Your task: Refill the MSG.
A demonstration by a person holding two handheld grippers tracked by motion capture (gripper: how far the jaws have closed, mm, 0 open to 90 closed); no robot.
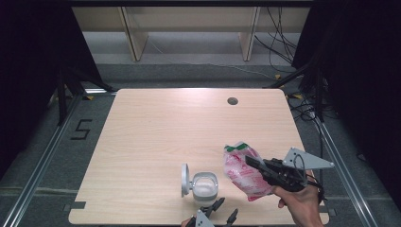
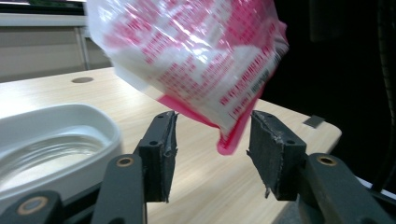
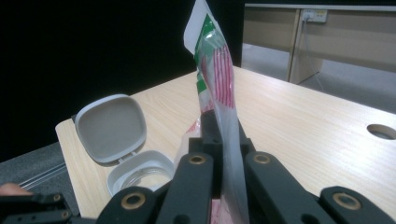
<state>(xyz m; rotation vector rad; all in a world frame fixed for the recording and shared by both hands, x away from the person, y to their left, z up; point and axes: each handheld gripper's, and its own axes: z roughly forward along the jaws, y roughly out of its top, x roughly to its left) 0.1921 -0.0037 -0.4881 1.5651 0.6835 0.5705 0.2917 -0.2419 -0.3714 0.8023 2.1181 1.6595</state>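
A: Where is the bag (image 1: 245,171)?

B: Off the worktop (image 1: 156,137), held up near its front right part. It is a clear plastic bag printed in pink and white, with a green strip at its top edge. In the high view it slants, the green end up and away from the person.

A: What holds it?

B: The right tongs (image 1: 251,161). Their jaws are clenched on the bag; in the right gripper view the film (image 3: 219,93) stands pinched between the two black jaws and rises straight above them.

A: And the left tongs?

B: The left tongs (image 2: 212,149) are released. In the left gripper view the pink lower corner of the bag (image 2: 196,60) hangs just between the two pads (image 2: 163,154), and neither pad presses on it. A gap shows on both sides.

A: What else is close by?

B: A small white box (image 1: 204,187) with a hinged lid (image 1: 185,179), just left of the bag. The lid stands open, upright on the box's left side. The box looks empty, with a shiny clear bottom. The left tongs sit at the worktop's front edge, just in front of the box.

A: Anything farther out?

B: A round grey hole (image 1: 232,100) in the worktop near the far right. Beyond the worktop, wooden legs (image 1: 134,35) and loose cables (image 1: 279,42) on the floor.
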